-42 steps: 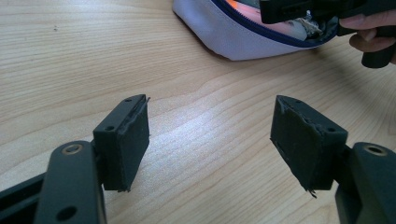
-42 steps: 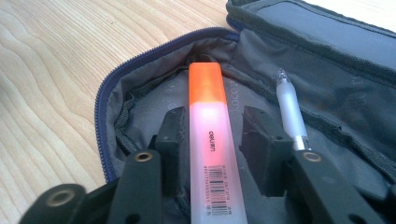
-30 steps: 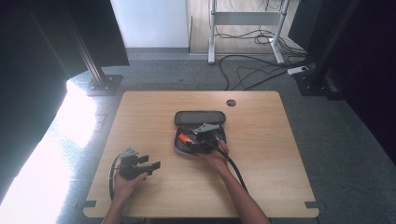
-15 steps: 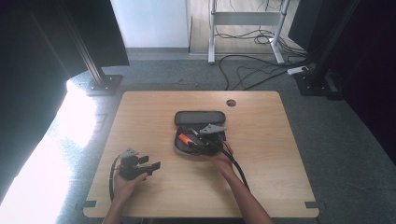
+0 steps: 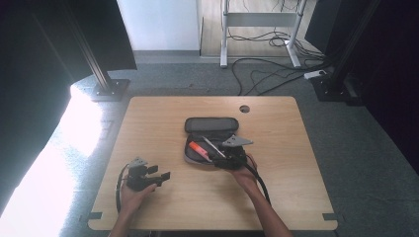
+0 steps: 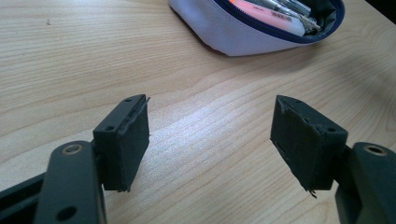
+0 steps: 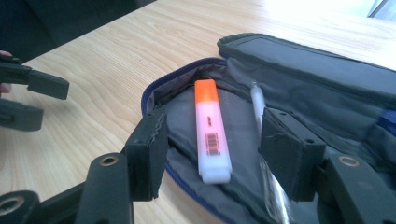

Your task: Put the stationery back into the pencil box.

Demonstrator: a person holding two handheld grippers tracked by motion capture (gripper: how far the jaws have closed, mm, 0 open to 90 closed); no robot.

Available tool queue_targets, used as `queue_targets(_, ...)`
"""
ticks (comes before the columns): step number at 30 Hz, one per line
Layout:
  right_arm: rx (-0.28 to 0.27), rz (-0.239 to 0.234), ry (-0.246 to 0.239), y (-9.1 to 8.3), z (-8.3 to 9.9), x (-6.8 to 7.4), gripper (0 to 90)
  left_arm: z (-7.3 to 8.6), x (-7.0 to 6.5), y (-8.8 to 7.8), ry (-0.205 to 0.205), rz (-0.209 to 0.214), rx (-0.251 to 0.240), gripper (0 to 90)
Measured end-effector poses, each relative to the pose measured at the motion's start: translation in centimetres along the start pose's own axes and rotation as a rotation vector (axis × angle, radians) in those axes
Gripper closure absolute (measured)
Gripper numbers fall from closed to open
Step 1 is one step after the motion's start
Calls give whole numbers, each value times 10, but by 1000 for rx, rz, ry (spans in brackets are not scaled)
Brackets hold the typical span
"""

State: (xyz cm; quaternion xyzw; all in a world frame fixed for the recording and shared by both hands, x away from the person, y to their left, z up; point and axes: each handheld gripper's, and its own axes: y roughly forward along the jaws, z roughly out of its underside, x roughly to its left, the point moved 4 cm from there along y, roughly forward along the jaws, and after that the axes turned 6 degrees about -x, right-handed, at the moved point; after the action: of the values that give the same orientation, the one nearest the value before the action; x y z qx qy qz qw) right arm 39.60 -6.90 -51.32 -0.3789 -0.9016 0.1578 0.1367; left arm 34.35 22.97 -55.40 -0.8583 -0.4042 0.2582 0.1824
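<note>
Wooden table [image 5: 163,123]: highlighter [image 7: 212,130] lies lengthwise in case [image 7: 327,70], orange cap away; right tool [image 7: 212,154] open

The left gripper [image 6: 210,144] holds its jaws wide apart over bare table [image 6: 84,56]; an open pencil case [image 6: 261,32] with an orange highlighter [image 6: 261,11] lies at upper right.

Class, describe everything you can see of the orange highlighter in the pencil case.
The highlighter is a flat, pale pink plastic marker with an orange cap, a barcode label on its body. It lies loose on the grey lining of the open pencil case, cap toward the flap, beside a clear pen. The right gripper has its jaws apart around it, not touching.
</note>
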Motion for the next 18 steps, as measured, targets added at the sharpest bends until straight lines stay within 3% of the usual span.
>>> queue_targets(9,-23,22,10,-37,16,-6,406,0,-2,2,9,-6,8,286)
queue_targets(18,-13,66,40,-68,48,-17,401,2,-5,4,19,-5,18,286)
